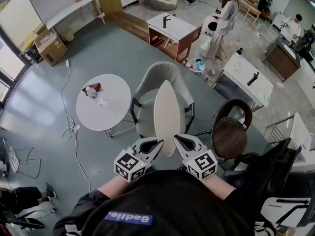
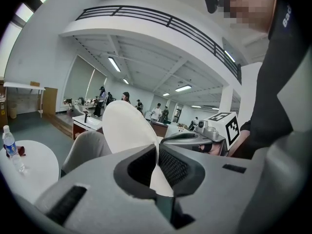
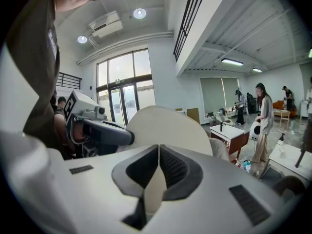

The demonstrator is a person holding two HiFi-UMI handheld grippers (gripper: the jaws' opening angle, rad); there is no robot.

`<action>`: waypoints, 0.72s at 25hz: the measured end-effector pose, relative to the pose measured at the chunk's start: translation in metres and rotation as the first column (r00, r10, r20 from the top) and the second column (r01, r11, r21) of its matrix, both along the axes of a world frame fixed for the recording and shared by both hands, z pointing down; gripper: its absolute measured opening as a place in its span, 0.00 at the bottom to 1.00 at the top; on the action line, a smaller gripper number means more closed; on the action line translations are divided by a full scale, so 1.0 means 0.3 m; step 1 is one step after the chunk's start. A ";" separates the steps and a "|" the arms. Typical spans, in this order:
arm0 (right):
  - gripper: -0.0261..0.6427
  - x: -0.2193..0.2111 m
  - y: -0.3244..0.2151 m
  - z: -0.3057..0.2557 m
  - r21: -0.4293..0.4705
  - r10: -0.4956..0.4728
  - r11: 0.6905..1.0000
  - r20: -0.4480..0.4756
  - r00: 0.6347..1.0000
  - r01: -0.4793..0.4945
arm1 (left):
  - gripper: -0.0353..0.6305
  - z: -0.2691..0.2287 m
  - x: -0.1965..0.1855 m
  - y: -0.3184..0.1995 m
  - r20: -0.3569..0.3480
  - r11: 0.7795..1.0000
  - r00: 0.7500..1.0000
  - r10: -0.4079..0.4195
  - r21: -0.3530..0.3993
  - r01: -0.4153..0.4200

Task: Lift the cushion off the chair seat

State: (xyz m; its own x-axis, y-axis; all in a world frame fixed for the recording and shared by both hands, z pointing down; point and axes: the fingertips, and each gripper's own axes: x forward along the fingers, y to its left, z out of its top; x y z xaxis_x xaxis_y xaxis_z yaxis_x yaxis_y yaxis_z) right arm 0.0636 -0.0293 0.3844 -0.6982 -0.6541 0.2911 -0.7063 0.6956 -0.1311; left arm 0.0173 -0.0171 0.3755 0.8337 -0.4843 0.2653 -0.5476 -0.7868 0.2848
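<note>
A thin cream cushion (image 1: 166, 114) hangs on edge above the grey chair's seat (image 1: 145, 118), clear of it. My left gripper (image 1: 156, 145) is shut on the cushion's near left rim, and my right gripper (image 1: 178, 142) is shut on its near right rim. In the left gripper view the cushion (image 2: 127, 126) rises out of the pinched jaws of my left gripper (image 2: 157, 156), with the other gripper's marker cube to the right. In the right gripper view the cushion (image 3: 168, 126) fans out beyond my right gripper (image 3: 158, 161), whose jaws pinch its edge.
A round white table (image 1: 103, 102) with a water bottle (image 1: 92, 93) stands left of the chair. A dark wicker chair (image 1: 230, 134) sits at right. Desks (image 1: 170, 28) and people (image 1: 222, 23) fill the far room. A cable (image 1: 69, 117) trails on the floor at left.
</note>
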 end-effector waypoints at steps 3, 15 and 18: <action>0.08 -0.009 0.016 -0.001 0.011 -0.012 1.000 -0.004 1.000 0.012 | 0.10 -0.008 0.014 0.010 -0.008 1.000 1.000 0.001 0.008 -0.001; 0.08 -0.037 0.073 -0.007 0.037 -0.062 0.997 -0.010 0.998 0.062 | 0.10 -0.011 0.030 0.049 -0.015 1.000 1.000 0.002 0.014 -0.002; 0.08 -0.037 0.079 -0.007 0.040 -0.067 0.997 -0.008 0.998 0.067 | 0.10 -0.009 0.033 0.054 -0.015 1.000 1.000 0.001 0.014 -0.001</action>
State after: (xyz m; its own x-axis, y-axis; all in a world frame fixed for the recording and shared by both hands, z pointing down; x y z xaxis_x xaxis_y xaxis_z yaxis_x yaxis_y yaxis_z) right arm 0.0524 -0.0057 0.3824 -0.7387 -0.6174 0.2705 -0.6590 0.7459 -0.0971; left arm 0.0271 -0.0009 0.3729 0.8379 -0.4873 0.2458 -0.5427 -0.7913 0.2815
